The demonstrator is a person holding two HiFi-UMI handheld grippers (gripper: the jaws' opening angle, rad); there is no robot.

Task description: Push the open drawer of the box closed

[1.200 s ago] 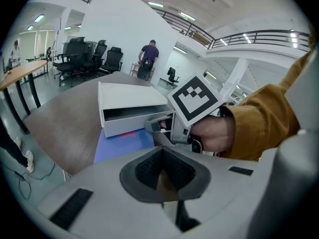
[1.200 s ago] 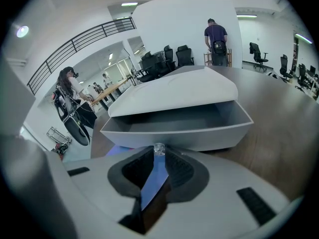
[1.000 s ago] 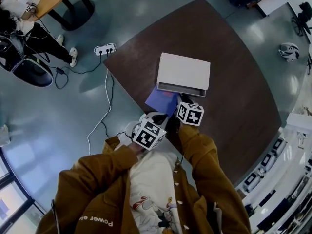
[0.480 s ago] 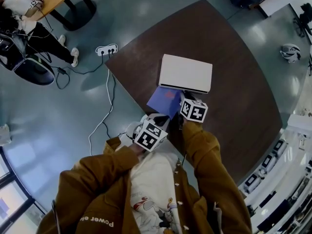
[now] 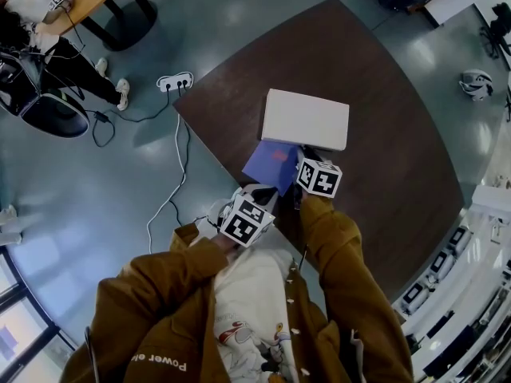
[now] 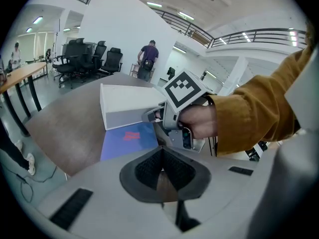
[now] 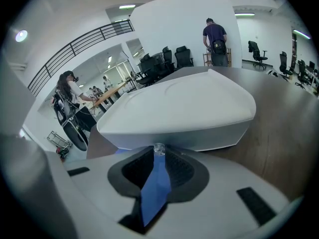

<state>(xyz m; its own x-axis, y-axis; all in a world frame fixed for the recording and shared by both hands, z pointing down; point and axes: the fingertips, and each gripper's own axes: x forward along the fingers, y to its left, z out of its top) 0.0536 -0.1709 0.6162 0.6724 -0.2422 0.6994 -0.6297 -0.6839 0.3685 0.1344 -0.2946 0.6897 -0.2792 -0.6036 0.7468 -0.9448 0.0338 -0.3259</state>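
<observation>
A flat white box (image 5: pixel 306 118) lies on the dark brown table (image 5: pixel 383 94), its drawer front flush with the body. A blue mat (image 5: pixel 270 164) lies at its near side. My right gripper (image 5: pixel 301 153) is at the box's front face; in the right gripper view its jaws (image 7: pixel 158 154) are drawn together, their tips touching the drawer's small clear knob (image 7: pixel 158 148). My left gripper (image 5: pixel 265 193) hangs back over the table's near edge, shut and holding nothing. In the left gripper view (image 6: pixel 160 156) it looks at the box (image 6: pixel 127 108) and the right hand.
The table's left edge runs close beside the box. A power strip (image 5: pixel 172 80) with a white cable lies on the floor to the left. A seated person (image 5: pixel 48 62) is far left. Office chairs (image 6: pixel 84 56) and a standing person (image 6: pixel 147 59) are beyond the table.
The drawer front, standing out from the box a second ago, has slid in flush. My right gripper moved forward with it. The left gripper stayed put.
</observation>
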